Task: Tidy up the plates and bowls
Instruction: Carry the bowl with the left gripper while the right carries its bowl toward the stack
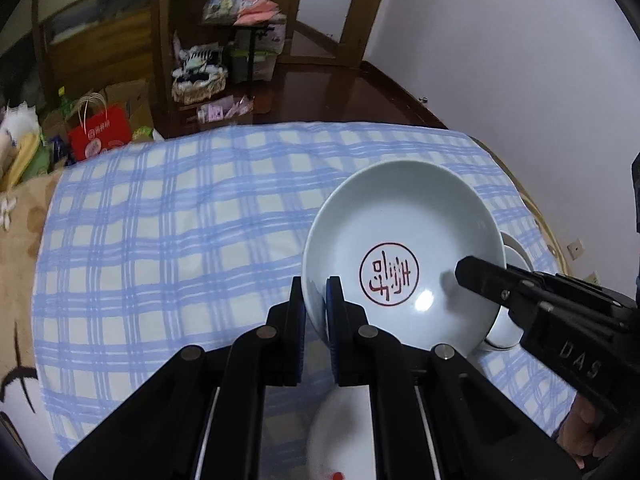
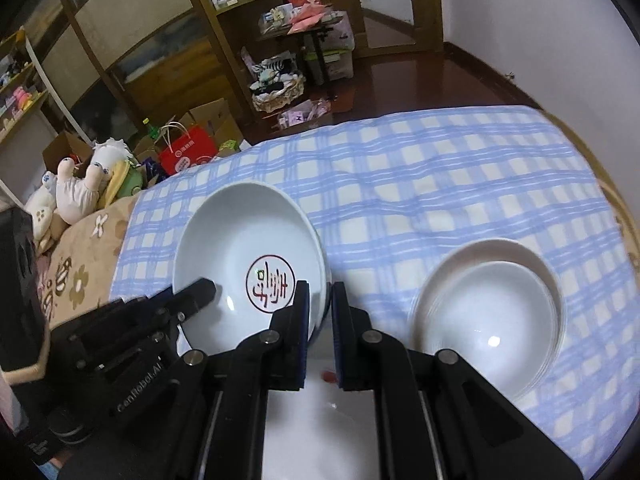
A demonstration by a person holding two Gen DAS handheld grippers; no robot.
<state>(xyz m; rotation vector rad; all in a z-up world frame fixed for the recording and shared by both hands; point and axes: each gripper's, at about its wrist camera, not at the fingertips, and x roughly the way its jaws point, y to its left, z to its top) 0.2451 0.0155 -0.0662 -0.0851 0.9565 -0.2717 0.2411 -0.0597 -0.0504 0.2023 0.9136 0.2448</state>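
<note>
A pale deep plate (image 1: 400, 224) (image 2: 240, 232) with a red seal mark inside hangs above the blue checked cloth (image 1: 180, 220) (image 2: 420, 184), held from both sides. My left gripper (image 1: 316, 286) (image 2: 206, 288) is shut on its left rim. My right gripper (image 2: 320, 290) (image 1: 466, 270) is shut on the opposite rim. Two nested white bowls (image 2: 488, 312) (image 1: 506, 332) rest on the cloth to the right of the plate. Under the grippers lies another white plate (image 1: 340, 432) (image 2: 320, 420) with a red mark, mostly hidden by the fingers.
The cloth covers a bed with a flowered beige blanket (image 2: 76, 264) at its left end. Beyond it stand a red paper bag (image 1: 100, 132), cardboard boxes, plush toys (image 2: 80, 188) and wooden shelves (image 2: 240, 20). A white wall (image 1: 520, 60) bounds the right side.
</note>
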